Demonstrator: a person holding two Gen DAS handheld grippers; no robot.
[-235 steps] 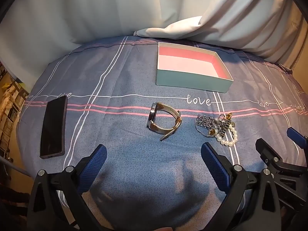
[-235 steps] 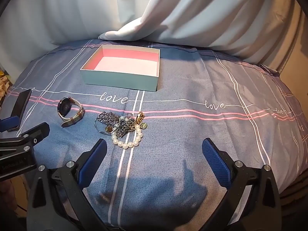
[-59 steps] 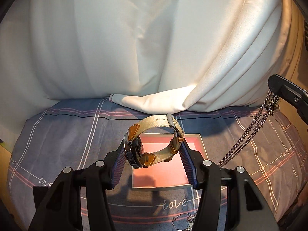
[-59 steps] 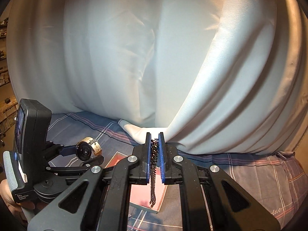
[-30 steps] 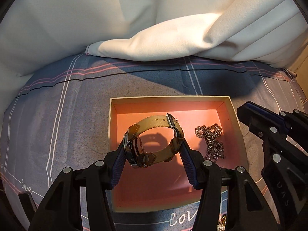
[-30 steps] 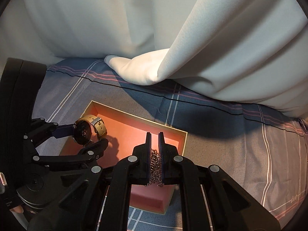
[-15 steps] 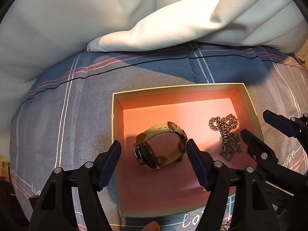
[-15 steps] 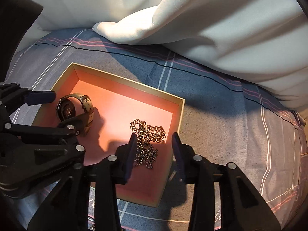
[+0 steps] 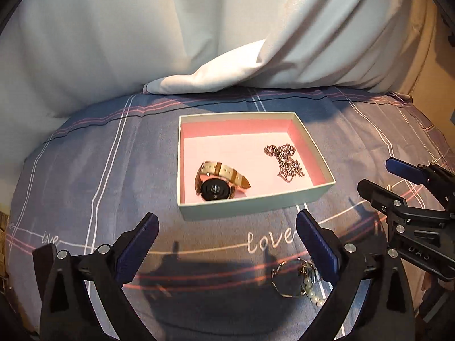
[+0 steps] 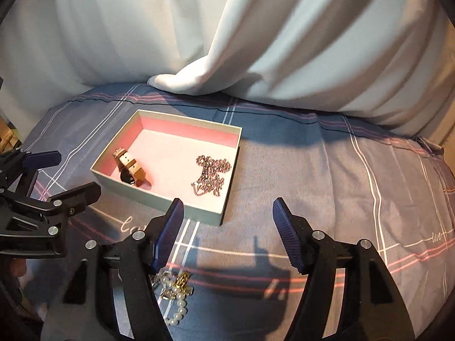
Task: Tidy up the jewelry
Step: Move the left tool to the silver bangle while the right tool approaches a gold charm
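Observation:
A pale green box (image 9: 256,205) (image 10: 159,199) with a pink inside sits on the blue bedspread. In it lie a beige-strapped watch (image 9: 217,182) (image 10: 129,170) and a heaped metal chain (image 9: 284,160) (image 10: 212,174). My left gripper (image 9: 227,241) hangs before the box, its jaws opening wide with nothing between them. My right gripper (image 10: 227,230) is just off the box's near right corner, its jaws opening and holding nothing. A pearl bracelet with a ring and charms (image 9: 298,282) (image 10: 175,292) lies on the bedspread by the fingers. Each gripper shows in the other's view.
A white curtain (image 9: 221,42) (image 10: 256,34) hangs behind the box, and a fold of it rests on the bedspread (image 9: 85,184) (image 10: 341,184). The bedspread bears white and pink stripes and the word "love" (image 9: 268,240).
Both grippers let go, the watch and the chain now lying in the box. Both pulled back toward me and their jaws spread wider.

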